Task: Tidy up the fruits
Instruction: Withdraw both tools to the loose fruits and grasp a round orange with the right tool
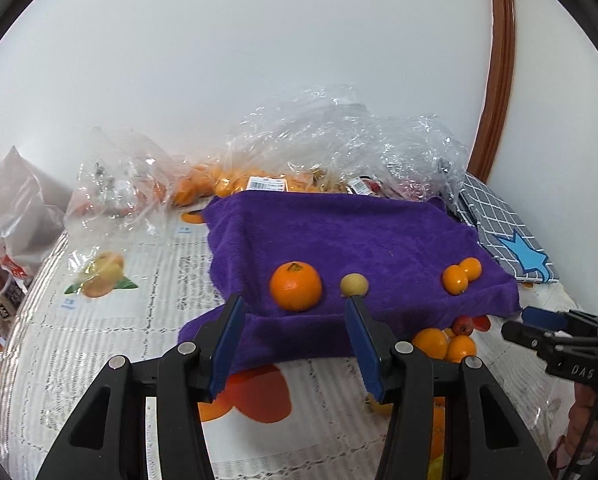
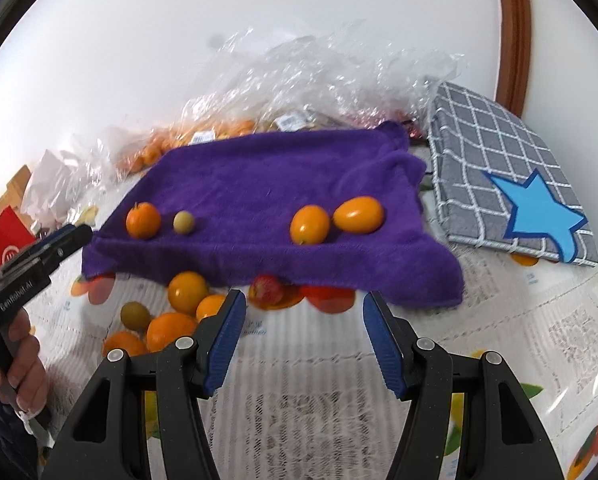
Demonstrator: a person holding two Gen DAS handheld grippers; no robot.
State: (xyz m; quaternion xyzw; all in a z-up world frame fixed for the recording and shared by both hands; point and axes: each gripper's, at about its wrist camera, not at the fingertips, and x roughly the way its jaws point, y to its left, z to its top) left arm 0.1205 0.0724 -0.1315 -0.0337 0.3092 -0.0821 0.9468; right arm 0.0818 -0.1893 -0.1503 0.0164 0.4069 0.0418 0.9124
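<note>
Both sets of tongs stand moderately apart and empty: the left tongs [image 1: 295, 344] hang over the near part of the worktop [image 1: 111, 344], aimed at the towel's front hem, and the right tongs [image 2: 303, 340] hang over the same near ground, with nothing between the pads of either. Just beyond the right tongs a loose heap of fruit [image 2: 167, 316] lies on the patterned cover against the near edge of the purple towel [image 2: 259, 184]; I count four orange fruits and one greenish-brown one in that cluster, with a red fruit [image 2: 268, 289] tucked half under the hem (others may be hidden beneath). On the towel itself lie four pieces in a row along its near edge: one mandarin [image 1: 295, 286], one small pale round fruit [image 1: 354, 285], and two oval kumquats [image 2: 310, 224] touching one another. The step in hand appears to be fetching a further piece from the heap; it would be done well by taking an outer fruit squarely across its middle, so that neighbours are not set rolling, and setting it down beside its own kind. At the far edge clear plastic bags [image 1: 339, 140] hold more fruit, uncountable from here.
</note>
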